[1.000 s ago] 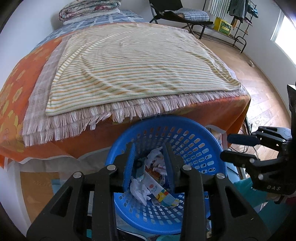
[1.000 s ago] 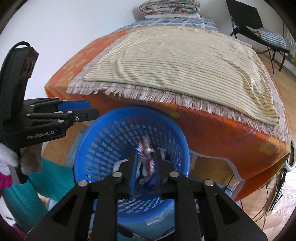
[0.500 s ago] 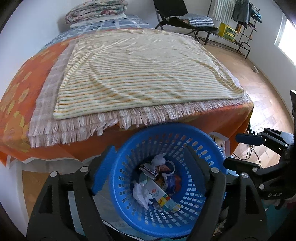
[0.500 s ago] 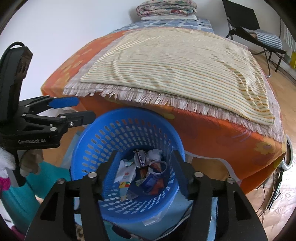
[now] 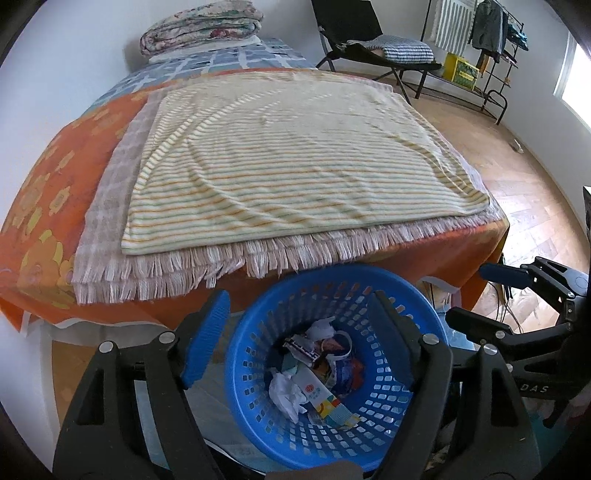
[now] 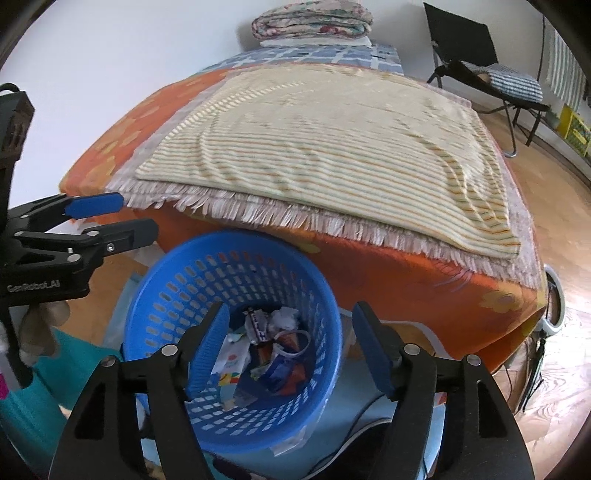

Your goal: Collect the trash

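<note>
A blue perforated basket (image 5: 255, 332) stands on the floor against the foot of the bed, also in the right wrist view (image 6: 166, 266). Crumpled paper and wrappers (image 5: 314, 373) lie at its bottom, likewise in the right wrist view (image 6: 273, 350). My left gripper (image 5: 297, 295) hangs above the basket, open and empty. My right gripper (image 6: 290, 308) hovers over it too; its jaws are opening with nothing between them. Each gripper shows in the other's view: the right one (image 5: 467, 293) at the right, the left one (image 6: 136, 214) at the left.
The bed (image 5: 44, 229), in an orange flowered sheet, carries a striped blanket (image 5: 295, 166) over a fringed cloth, with a folded quilt (image 5: 201, 26) at its head. A black chair (image 5: 369, 40) and a clothes rack (image 5: 491, 40) stand on the wooden floor. Cables (image 6: 532, 376) trail by the bed's corner.
Both grippers have gone from shut on crumpled wrappers to wide open. The wrappers have dropped onto the pile in the basket. Both hands stayed over the basket.
</note>
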`<control>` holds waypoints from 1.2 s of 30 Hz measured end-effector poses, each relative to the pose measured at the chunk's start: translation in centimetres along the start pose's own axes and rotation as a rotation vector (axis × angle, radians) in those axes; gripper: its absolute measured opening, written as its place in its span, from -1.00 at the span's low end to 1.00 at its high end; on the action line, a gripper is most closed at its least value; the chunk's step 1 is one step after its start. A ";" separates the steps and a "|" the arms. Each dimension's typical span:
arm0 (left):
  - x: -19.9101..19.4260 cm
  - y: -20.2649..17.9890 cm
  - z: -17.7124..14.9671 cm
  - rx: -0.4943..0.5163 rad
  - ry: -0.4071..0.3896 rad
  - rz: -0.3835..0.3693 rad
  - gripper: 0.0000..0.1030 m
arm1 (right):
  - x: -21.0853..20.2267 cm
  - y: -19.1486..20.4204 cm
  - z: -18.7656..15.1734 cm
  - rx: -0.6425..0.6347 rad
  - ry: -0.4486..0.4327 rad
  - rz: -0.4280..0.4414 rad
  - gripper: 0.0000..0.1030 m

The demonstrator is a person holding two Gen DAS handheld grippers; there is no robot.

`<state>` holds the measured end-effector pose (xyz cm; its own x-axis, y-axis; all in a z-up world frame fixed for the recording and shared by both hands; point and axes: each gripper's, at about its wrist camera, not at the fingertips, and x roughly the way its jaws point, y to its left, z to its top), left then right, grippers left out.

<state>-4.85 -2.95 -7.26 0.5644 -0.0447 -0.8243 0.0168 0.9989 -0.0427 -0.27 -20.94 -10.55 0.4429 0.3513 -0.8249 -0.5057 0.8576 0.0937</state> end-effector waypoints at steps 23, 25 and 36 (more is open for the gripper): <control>-6.1 -1.6 7.3 0.002 -0.214 0.033 0.87 | -4.5 -3.1 7.0 0.133 -0.164 -0.006 0.36; -6.7 -1.6 8.0 0.005 -0.232 0.033 0.91 | -4.9 -3.5 7.7 0.148 -0.179 0.002 0.37; -8.7 -1.4 11.2 0.014 -0.295 0.021 0.95 | -6.3 -4.2 11.2 0.154 -0.251 0.025 0.58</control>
<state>-0.56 -3.82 6.30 0.7802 -0.0212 -0.6252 0.0125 0.9998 -0.0182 7.37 -22.59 0.55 0.6108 0.4381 -0.6596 -0.4090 0.8878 0.2110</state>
